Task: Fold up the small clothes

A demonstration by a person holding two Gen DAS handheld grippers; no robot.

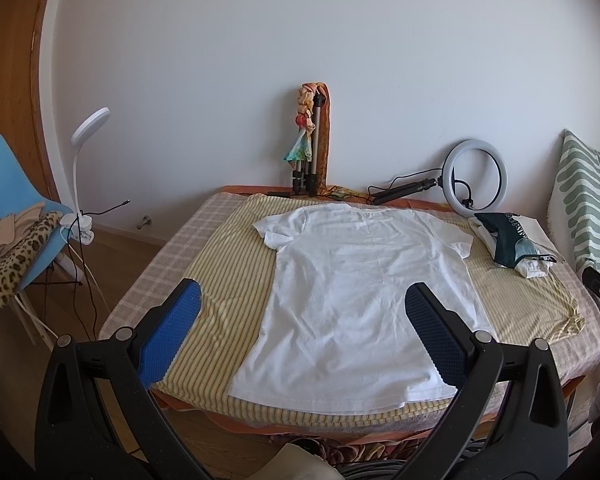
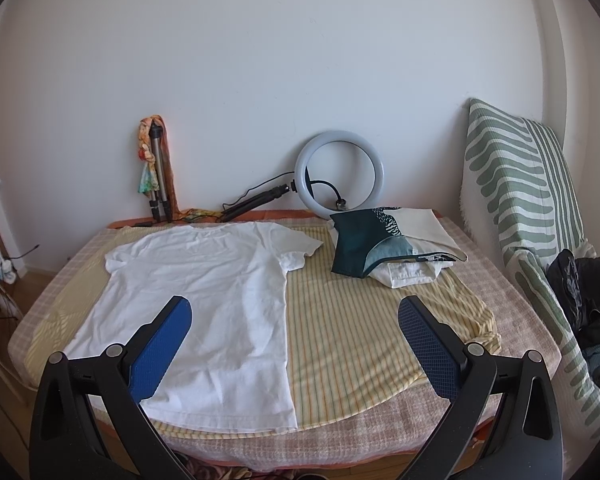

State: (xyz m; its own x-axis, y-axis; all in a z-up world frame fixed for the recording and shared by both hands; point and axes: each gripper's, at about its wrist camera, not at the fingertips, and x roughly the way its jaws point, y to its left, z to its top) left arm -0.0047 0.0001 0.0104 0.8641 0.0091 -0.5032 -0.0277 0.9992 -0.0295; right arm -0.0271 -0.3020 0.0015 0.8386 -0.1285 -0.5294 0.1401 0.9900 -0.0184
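A white T-shirt (image 1: 364,292) lies spread flat on a yellow striped cloth (image 1: 224,280) over the table, collar toward the wall, hem at the near edge. In the right wrist view the T-shirt (image 2: 196,312) fills the left half of the striped cloth (image 2: 352,340). My left gripper (image 1: 302,292) hovers open above the shirt's near left part, nothing between its blue pads. My right gripper (image 2: 294,306) is open too, above the shirt's right side seam and holding nothing. A folded pile of dark teal and white clothes (image 2: 392,248) rests at the far right.
A ring light (image 2: 338,172) and a tripod (image 2: 160,176) with a scarf lean on the wall behind the table. A green striped cushion (image 2: 524,200) and a dark bag (image 2: 588,300) stand at the right. A blue chair (image 1: 8,200) and white desk lamp (image 1: 82,160) are at the left.
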